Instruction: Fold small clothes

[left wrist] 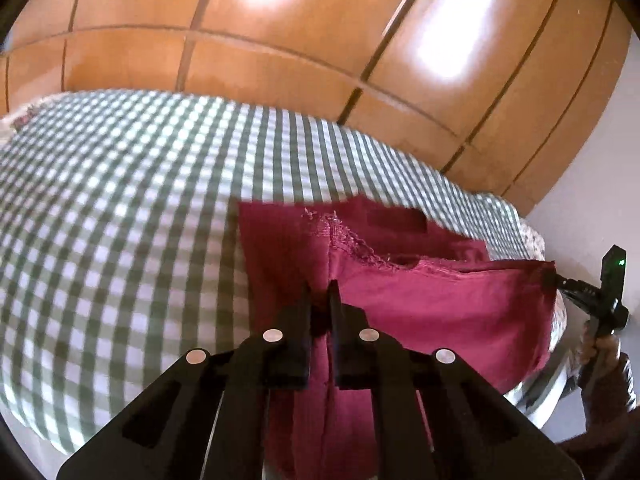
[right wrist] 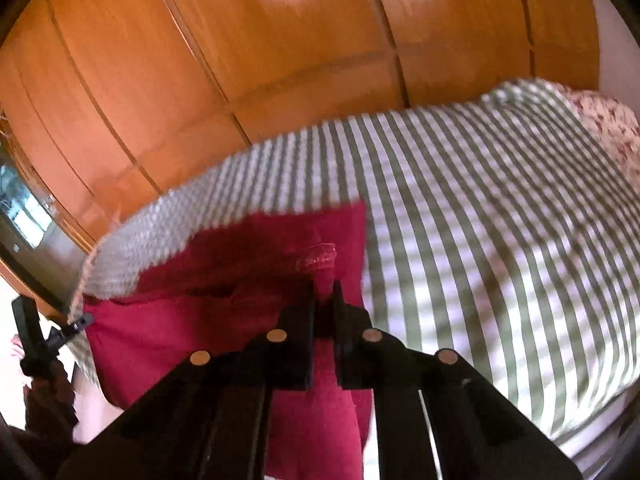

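Two grippers: both pinch one red cloth, each at a near corner.
Left view, left gripper (left wrist: 320, 292): fingers pressed together on a fold of the cloth (left wrist: 420, 304).
Left view, cloth: its near edge is raised and stretches rightward to the right gripper (left wrist: 554, 278); its far part lies on the bed (left wrist: 120, 200), with a frayed seam across the top.
Left view, right gripper: its tip sits at the cloth's right corner, a hand (left wrist: 604, 352) behind it; its fingers are too small to read there.
Left view, background: wooden wardrobe (left wrist: 280, 60) beyond the checked bedcover.
Right view, right gripper (right wrist: 324, 292): fingers closed on the cloth (right wrist: 180, 332), which hangs below them.
Right view, left gripper (right wrist: 86, 320): at the cloth's left corner, probably gripping it, though blur hides the fingertips.
Right view, bed (right wrist: 500, 220): the cloth's far edge rests on it; a floral pillow (right wrist: 604, 124) lies far right.
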`<state>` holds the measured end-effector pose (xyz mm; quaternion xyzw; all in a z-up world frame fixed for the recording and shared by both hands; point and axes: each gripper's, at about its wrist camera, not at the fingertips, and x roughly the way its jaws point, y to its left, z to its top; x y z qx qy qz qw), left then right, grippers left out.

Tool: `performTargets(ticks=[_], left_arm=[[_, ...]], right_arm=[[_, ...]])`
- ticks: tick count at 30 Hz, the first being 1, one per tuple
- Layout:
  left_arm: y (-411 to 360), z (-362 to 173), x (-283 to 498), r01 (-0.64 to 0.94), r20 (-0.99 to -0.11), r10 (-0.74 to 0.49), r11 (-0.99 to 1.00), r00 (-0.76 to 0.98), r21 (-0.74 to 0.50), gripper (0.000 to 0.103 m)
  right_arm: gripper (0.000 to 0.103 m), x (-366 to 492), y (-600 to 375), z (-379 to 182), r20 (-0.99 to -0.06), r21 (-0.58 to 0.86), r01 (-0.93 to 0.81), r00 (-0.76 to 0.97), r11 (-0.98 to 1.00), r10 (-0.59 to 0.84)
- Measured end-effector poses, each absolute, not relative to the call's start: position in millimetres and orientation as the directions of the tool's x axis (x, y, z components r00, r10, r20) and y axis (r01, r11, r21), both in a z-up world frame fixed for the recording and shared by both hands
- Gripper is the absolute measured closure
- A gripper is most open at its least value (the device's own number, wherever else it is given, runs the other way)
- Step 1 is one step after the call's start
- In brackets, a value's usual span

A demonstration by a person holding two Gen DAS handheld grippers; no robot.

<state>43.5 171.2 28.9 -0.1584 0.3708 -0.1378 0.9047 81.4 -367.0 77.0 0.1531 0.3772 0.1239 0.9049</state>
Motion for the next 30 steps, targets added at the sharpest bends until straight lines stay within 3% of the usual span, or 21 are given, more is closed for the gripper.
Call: performTargets(ticks=[8,14,20,23,24,25,27,28,30], left_arm=[[184.6,35.3,125.5,0.091,-0.618,-0.287,0.940,0.732,-0.329,0.097],[174.8,9.5,192.3,0.017,-0.701,-0.201,0.965,0.684,-0.261,0.097],[168.7,-50.7,230.9,-0.073,-0.810,-0.100,0.982,0.579,-0.173,0.097],[169.8,-56.0,234.2,-0.082,-0.818,-0.084,0.984,0.569,-0.159,0.097],[169.4,-53.9,234.3,-0.082,-0.824,-0.079,0.985,0.562,-0.150,0.097],[168.8,-49.9,233.3,-0.085,-0.826,-0.068,0.987,0.560,-0.139,0.094],[168.9,-35.7,225.4,-0.109,-0.811,-0.023,0.988,0.585,-0.106,0.077],[170.1,-26.1,216.4,-0.119,-0.790,-0.014,0.987,0.613,-0.109,0.074],[172.2,-11.0,193.9,-0.126,-0.748,-0.031,0.980,0.663,-0.152,0.065]], right_arm=[[0.097,181.9,-350.0,77.2,-0.652,0.357,-0.059,0.699,0.932,0.294],[0.097,247.3,-338.1,45.9,-0.711,0.322,0.027,0.667,0.946,0.223],[0.097,279.9,-332.5,-23.8,-0.807,0.255,0.120,0.573,0.959,0.143],[0.093,276.9,-329.3,-24.1,-0.803,0.231,0.113,0.584,0.966,0.124],[0.086,275.9,-329.0,-22.3,-0.804,0.227,0.110,0.582,0.968,0.122],[0.078,274.0,-330.3,-18.9,-0.803,0.230,0.108,0.582,0.967,0.126],[0.066,264.3,-334.8,-7.4,-0.787,0.249,0.093,0.600,0.964,0.146],[0.061,255.7,-338.1,1.3,-0.772,0.258,0.088,0.617,0.962,0.151],[0.061,230.9,-343.9,17.2,-0.740,0.296,0.057,0.645,0.953,0.191]])
